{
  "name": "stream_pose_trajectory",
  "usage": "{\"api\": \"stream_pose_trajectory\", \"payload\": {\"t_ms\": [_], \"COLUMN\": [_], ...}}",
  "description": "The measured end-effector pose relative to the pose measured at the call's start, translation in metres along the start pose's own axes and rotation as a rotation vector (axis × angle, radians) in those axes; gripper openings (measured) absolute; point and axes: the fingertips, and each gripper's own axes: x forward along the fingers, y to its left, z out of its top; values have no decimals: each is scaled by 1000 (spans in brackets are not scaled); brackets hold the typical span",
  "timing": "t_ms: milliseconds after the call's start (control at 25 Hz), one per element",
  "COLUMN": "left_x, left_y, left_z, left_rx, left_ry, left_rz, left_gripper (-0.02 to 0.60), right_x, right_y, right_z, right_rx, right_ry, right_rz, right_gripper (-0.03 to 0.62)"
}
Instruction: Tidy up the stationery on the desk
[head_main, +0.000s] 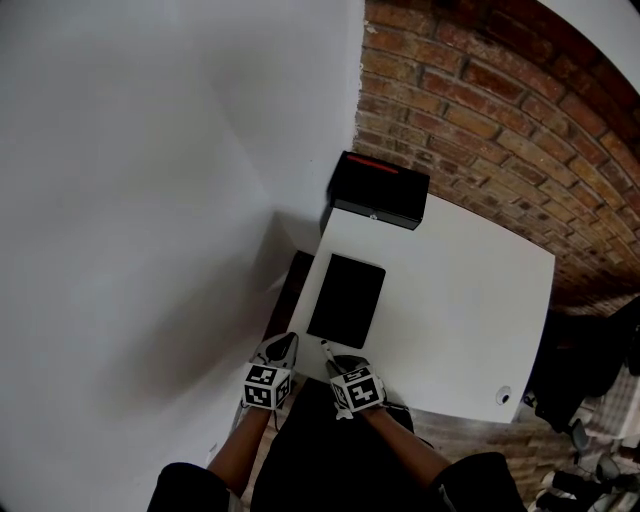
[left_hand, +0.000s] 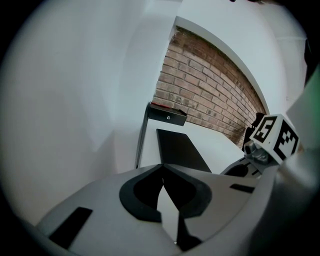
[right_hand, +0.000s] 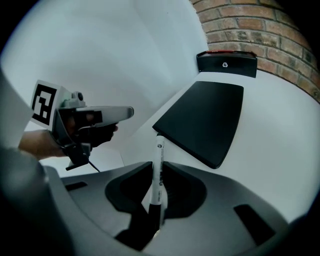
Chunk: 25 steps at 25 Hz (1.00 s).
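A white marker pen (right_hand: 158, 170) with a black cap end stands between the jaws of my right gripper (right_hand: 157, 176), which is shut on it. In the head view that gripper (head_main: 335, 362) hovers at the white desk's near edge, the pen (head_main: 326, 350) pointing toward a flat black pad (head_main: 346, 299). My left gripper (head_main: 284, 348) hangs just off the desk's near left corner; its jaws meet at the tips (left_hand: 162, 166) with nothing between them. A black box (head_main: 378, 189) with a red strip sits at the desk's far left corner.
The white desk (head_main: 470, 300) stands against a white wall on the left and a brick wall (head_main: 520, 120) behind. A small round fitting (head_main: 503, 396) sits near the desk's near right corner. Dark clutter (head_main: 590, 400) lies on the floor to the right.
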Motion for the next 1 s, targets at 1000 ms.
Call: {"api": "stream_pose_trajectory", "payload": {"t_ms": [1000], "left_x": [59], "left_y": [-62], "left_z": [39], "left_rx": [146], "left_ry": [31], "left_rz": [-172], "left_gripper": [15], "right_x": [-56], "right_y": [-88], "right_z": [42], "right_rx": [274], "right_ry": [-214], "right_rz": [-118], "right_gripper": [81]}}
